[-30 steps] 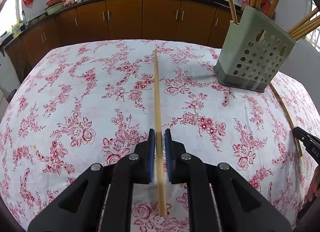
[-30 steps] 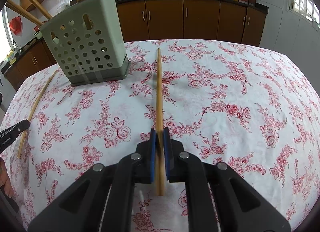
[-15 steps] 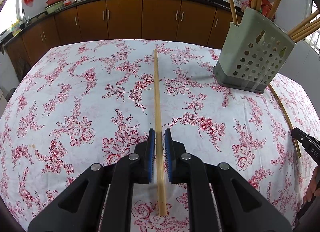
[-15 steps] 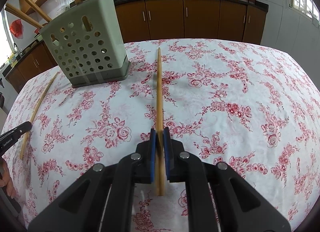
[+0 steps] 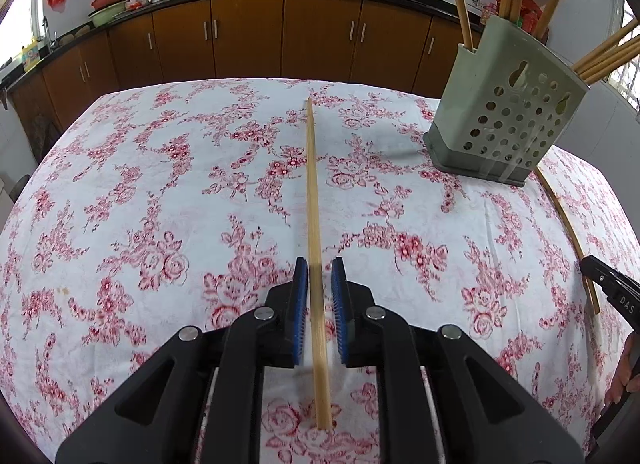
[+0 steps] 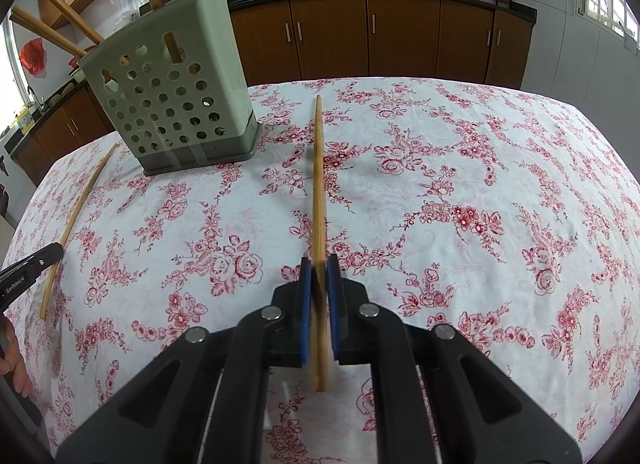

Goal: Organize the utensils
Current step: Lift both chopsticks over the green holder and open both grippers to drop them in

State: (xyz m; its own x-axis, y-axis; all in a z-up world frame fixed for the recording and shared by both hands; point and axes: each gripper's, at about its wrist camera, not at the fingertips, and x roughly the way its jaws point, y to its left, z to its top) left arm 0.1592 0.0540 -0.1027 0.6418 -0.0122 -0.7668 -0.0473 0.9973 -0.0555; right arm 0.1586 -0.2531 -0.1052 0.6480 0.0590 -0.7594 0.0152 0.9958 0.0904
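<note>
noting both grippers angled down at the table, each over its own chopstick. left gripper (image 5: 320, 276): jaws have just been opening a little, and the left chopstick (image 5: 314, 224) sits between the blue pads with a sliver of daylight on the right side, so it reads as loose, not pinched. that stick lies flat on the floral tablecloth (image 5: 140, 204), its far tip pointing toward the cabinets. right gripper (image 6: 319, 269): pads closed tight on the right chopstick (image 6: 319, 184), gripped near its back end, with a long length sticking out ahead. green perforated holder (image 6: 172, 100) stands between the two sticks, several chopsticks already leaning in it at odd angles. judgement: neither stick is in the holder yet; both lifts and insertions remain. risks from here: the left stick is slack in the jaws, so raising that hand without re-closing would likely leave it on the cloth or let it roll askew. the right grip is far back on the stick, so the long front end could swing or pivot between the pads on the way over. the free tip could catch the holder's rim or the sticks already fanned out of it. the holder looks light and could be nudged or tipped. the two hands converging on one opening could clash.
</note>
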